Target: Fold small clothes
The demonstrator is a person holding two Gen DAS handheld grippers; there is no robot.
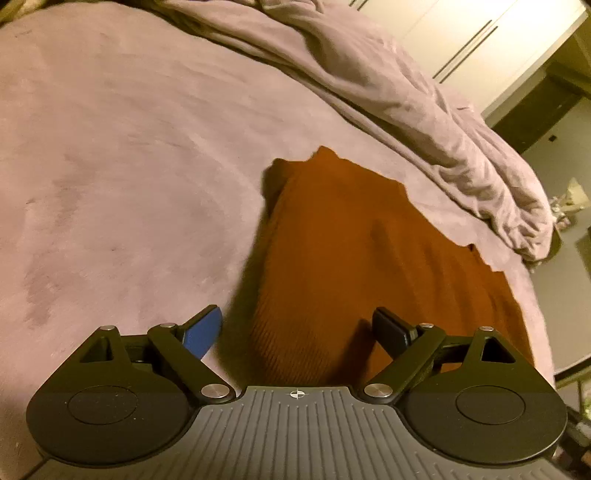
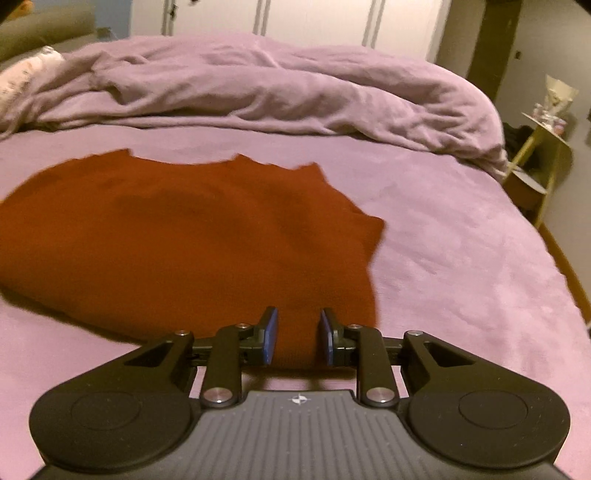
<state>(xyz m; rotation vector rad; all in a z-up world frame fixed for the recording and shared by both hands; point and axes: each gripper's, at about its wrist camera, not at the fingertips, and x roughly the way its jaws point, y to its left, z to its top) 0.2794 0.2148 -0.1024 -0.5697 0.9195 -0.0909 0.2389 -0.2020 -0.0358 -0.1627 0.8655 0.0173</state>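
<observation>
A bed [image 2: 461,236] fills most of both views, under a mauve plush cover with a rumpled duvet [image 2: 280,96] of the same colour heaped along its far side. A patterned pillow [image 2: 26,74] lies at the far left. Behind stand pale wardrobe doors [image 2: 314,18] with long slim handles — cream in warm, dim indoor light. Right of the bed stands a yellow side table [image 2: 543,147] bearing small items, against a grey wall [image 2: 580,66]; a dark doorway [image 1: 546,110] opens beside the wardrobe.

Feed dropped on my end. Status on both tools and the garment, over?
Left tool open wide above the rust garment, nothing gripped. Right tool nearly closed, garment's near edge between the pads, grip unconfirmed. Rumpled duvet lies beyond, clear of it.
</observation>
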